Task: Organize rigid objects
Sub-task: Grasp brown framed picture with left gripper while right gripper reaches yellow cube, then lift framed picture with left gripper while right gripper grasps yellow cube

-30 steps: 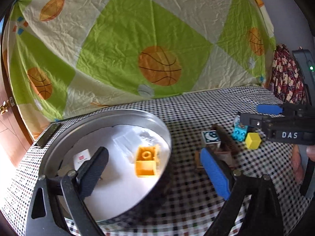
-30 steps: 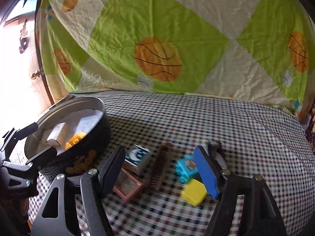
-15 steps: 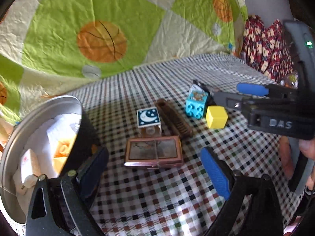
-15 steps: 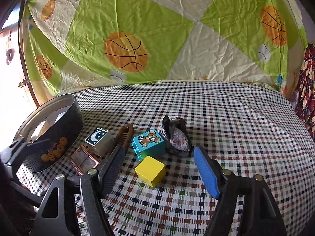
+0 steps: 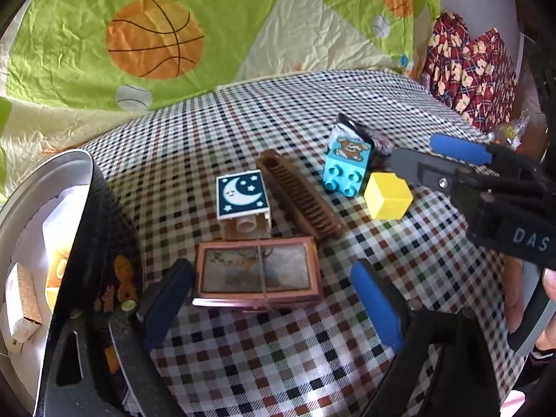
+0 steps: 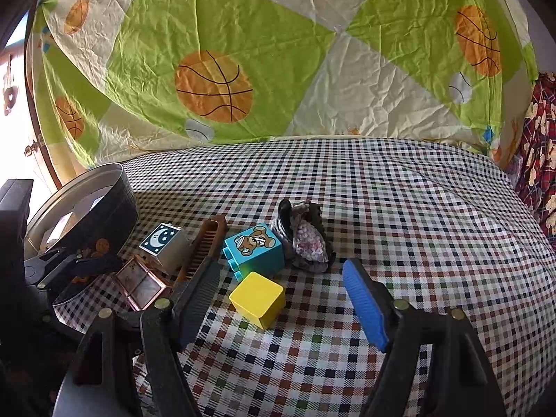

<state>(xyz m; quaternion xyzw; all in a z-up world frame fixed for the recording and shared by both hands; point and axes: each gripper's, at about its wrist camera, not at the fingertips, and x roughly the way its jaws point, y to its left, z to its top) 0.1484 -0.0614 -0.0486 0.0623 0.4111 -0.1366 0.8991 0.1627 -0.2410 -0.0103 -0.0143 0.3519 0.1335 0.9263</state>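
A flat pink-framed box [image 5: 257,271] lies on the checked cloth between the fingers of my left gripper [image 5: 267,278]. Its jaws are closing, and the pads stand clear of the box's ends. Behind the box are a moon block [image 5: 243,194], a brown comb [image 5: 299,194], a blue bear brick [image 5: 347,163] and a yellow cube [image 5: 387,196]. My right gripper [image 6: 279,271] is open just short of the yellow cube [image 6: 259,299], which sits in front of the blue bear brick [image 6: 255,246]. Nothing is held.
A round metal tin [image 5: 83,160] stands at the left and holds a yellow brick, a small carton and white paper. A dark sequinned pouch [image 6: 305,239] lies behind the bear brick. A basketball-print sheet hangs at the back, and patterned red fabric [image 5: 472,69] lies at the right.
The left gripper swung from the tin to the right and down until the pink-framed box sat between its fingers. The right gripper came closer to the yellow cube.
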